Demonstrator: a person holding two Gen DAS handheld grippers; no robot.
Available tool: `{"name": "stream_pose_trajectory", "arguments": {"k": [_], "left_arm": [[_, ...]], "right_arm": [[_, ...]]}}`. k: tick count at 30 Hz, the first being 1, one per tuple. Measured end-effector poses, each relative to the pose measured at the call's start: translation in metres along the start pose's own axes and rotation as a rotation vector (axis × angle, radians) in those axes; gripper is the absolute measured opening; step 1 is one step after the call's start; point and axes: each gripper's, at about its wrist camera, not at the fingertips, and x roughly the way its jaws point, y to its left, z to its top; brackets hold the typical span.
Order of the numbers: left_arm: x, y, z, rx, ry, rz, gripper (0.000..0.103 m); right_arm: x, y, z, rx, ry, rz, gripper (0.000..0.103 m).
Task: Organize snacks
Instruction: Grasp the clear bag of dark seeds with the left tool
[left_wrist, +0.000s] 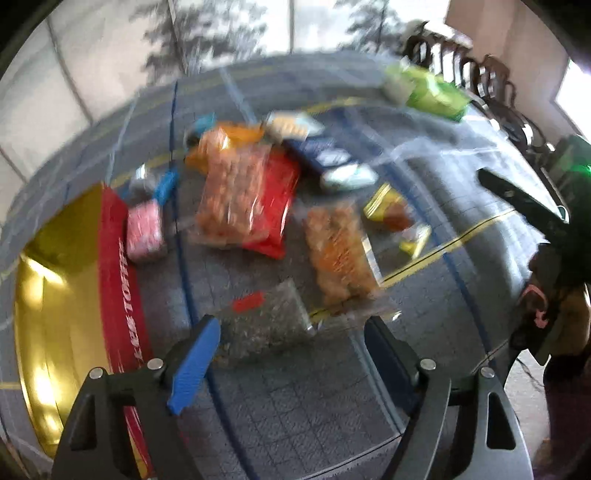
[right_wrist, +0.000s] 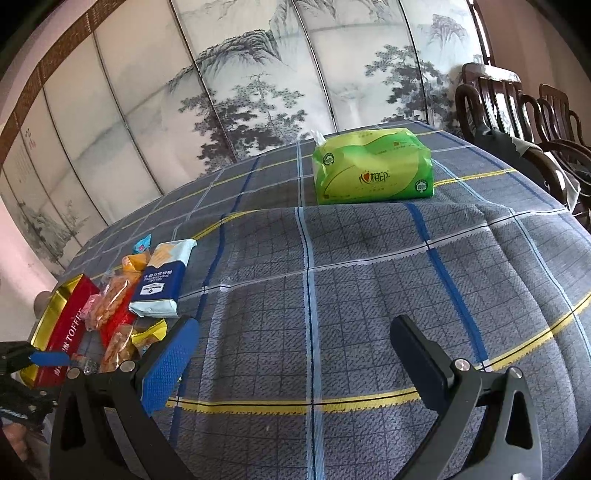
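Several snack packs lie scattered on a grey plaid tablecloth (left_wrist: 317, 406). In the blurred left wrist view, a clear bag of dark seeds (left_wrist: 266, 325) lies just beyond my open, empty left gripper (left_wrist: 291, 336). Past it lie a clear bag of orange snacks (left_wrist: 340, 254), another on a red pack (left_wrist: 236, 195), a blue biscuit pack (left_wrist: 321, 151) and a pink pack (left_wrist: 144, 230). A red and gold toffee tin (left_wrist: 118, 280) stands open at the left. My right gripper (right_wrist: 295, 339) is open and empty over bare cloth; the snacks (right_wrist: 162, 280) and tin (right_wrist: 62, 328) lie to its left.
A green tissue pack (right_wrist: 373, 170) sits at the table's far side, also in the left wrist view (left_wrist: 428, 90). Dark wooden chairs (right_wrist: 517, 110) stand at the right. A painted folding screen (right_wrist: 240, 92) stands behind the table. The right gripper shows at the left wrist view's right edge (left_wrist: 524, 199).
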Motion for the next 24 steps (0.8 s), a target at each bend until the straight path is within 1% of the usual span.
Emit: {"name": "stream_pose_trajectory", "arguments": {"k": [1,3,6,10,13,14,15,17,20,24], "left_arm": [[-0.001,0.003,0.001,-0.001,-0.011,0.032,0.082],[-0.001,0.009,0.003,-0.012,-0.011,0.05,0.082],[0.005,0.02,0.005,-0.064,0.007,-0.005,0.082],[0.022,0.023,0.004,-0.08,0.06,-0.028,0.082],[0.023,0.026,0.003,-0.097,0.04,-0.048,0.082],[0.023,0.027,0.003,-0.105,0.035,-0.051,0.08],[0.022,0.028,0.002,-0.111,0.025,-0.042,0.073],[0.02,0.028,0.001,-0.109,0.011,-0.015,0.063],[0.018,0.029,-0.002,-0.108,-0.002,-0.016,0.06],[0.013,0.026,-0.009,-0.123,-0.04,0.013,0.06]], "right_arm": [[0.0,-0.001,0.0,0.0,0.001,0.001,0.103],[0.0,-0.001,0.0,0.0,0.0,0.001,0.103],[0.0,-0.001,0.0,-0.002,0.004,0.001,0.103],[0.0,-0.001,0.001,-0.001,0.005,0.004,0.103],[0.001,0.0,0.0,-0.001,0.01,0.004,0.103],[0.002,0.0,0.0,0.0,0.016,0.001,0.103],[0.003,0.0,0.0,0.003,0.022,0.0,0.103],[0.005,-0.001,0.001,0.006,0.026,0.0,0.103],[0.005,0.0,0.0,0.005,0.028,-0.002,0.103],[0.006,-0.002,0.0,0.006,0.03,-0.004,0.103]]}}
